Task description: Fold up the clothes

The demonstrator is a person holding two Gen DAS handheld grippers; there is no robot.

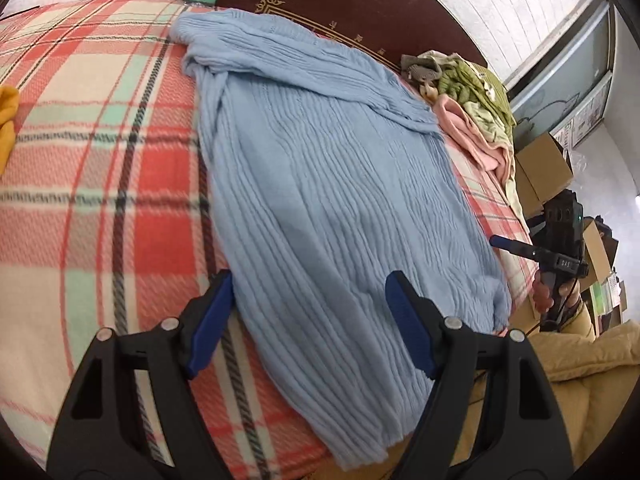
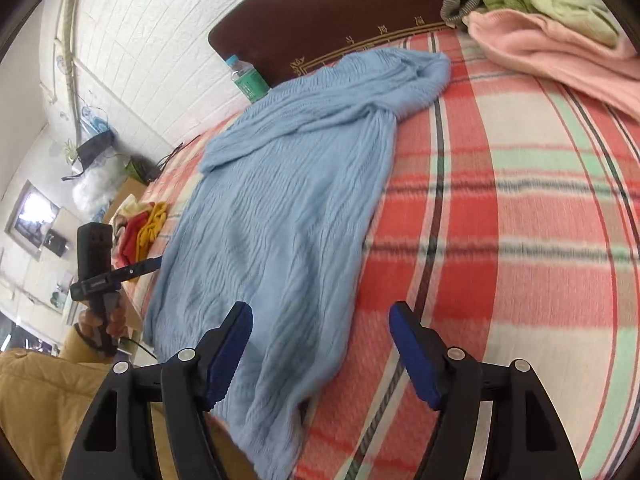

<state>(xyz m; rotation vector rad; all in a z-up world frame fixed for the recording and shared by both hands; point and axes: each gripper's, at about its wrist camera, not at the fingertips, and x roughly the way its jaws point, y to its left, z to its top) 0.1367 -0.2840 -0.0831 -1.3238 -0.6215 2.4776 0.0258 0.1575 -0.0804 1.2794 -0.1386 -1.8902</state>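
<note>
Plaid bed [image 1: 100, 200] carries your blue sweater [image 1: 320, 184]; your left gripper [image 1: 308, 320] and right gripper [image 2: 320, 344] hover spread, holding nothing.

Pale blue sweater [image 1: 332, 184], soft ribbed knit, matt; plaid blanket [image 1: 100, 184], coarse woven cloth, matt; headboard [image 1: 344, 4], dark brown, smooth, slightly glossy with gilt lines; left gripper [image 1: 308, 292] fingers [image 1: 408, 328], ridged blue pads on matt black plastic with bright metal pins.
</note>
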